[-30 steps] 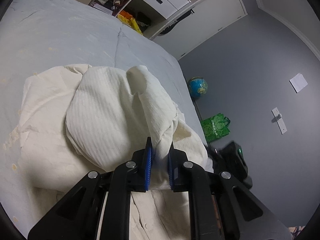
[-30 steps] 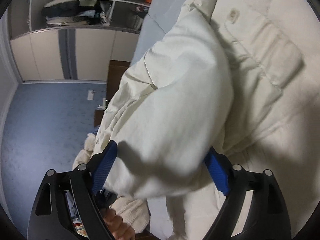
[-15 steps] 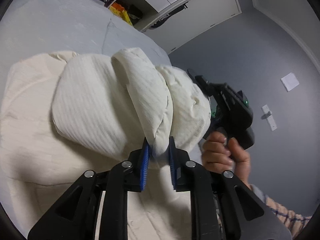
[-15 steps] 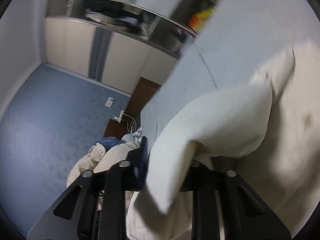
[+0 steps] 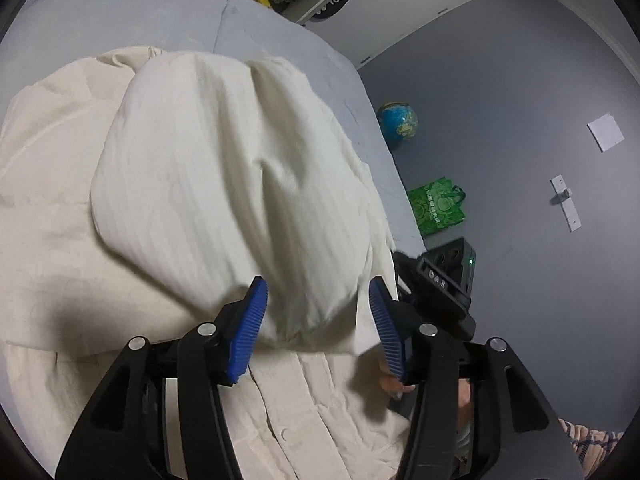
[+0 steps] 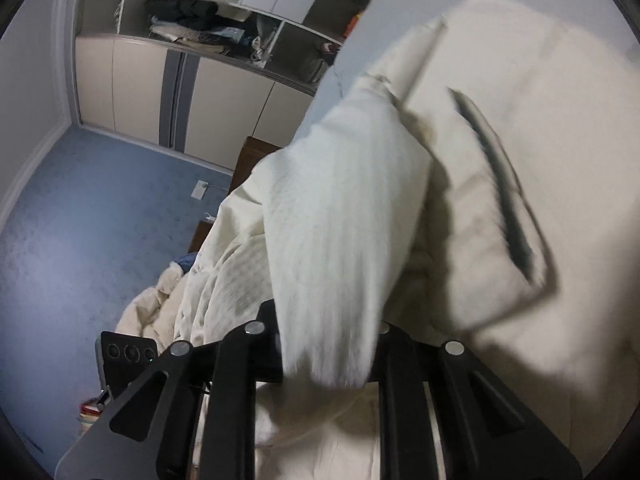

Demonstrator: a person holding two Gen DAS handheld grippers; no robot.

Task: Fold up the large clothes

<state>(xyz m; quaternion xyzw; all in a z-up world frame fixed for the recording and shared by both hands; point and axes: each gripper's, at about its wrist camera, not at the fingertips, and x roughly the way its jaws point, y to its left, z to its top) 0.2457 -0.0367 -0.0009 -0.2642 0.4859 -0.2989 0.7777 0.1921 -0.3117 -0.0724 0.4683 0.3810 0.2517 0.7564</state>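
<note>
Your cream shirt lies on the grey bed, filling the centre and left of the left wrist view. A folded-over, puffed flap sits on top of the flat layer, and its rounded lower edge hangs between the blue pads of your left gripper. Those jaws have just been opening: the pads stand apart from the cloth, so the flap is released. The button placket runs down to the bottom centre.

In the right wrist view, a sleeve-like fold drapes down the middle and over the right gripper, clenched on it; the pads themselves are covered by the cloth. The shirt's collar edge reaches toward the upper right.

The bed's right edge curves past a globe and a green bag on the floor at right of the left view. Your right gripper's body sits just beside that edge. Open blue floor fills the left of the right view, below the wardrobe.
</note>
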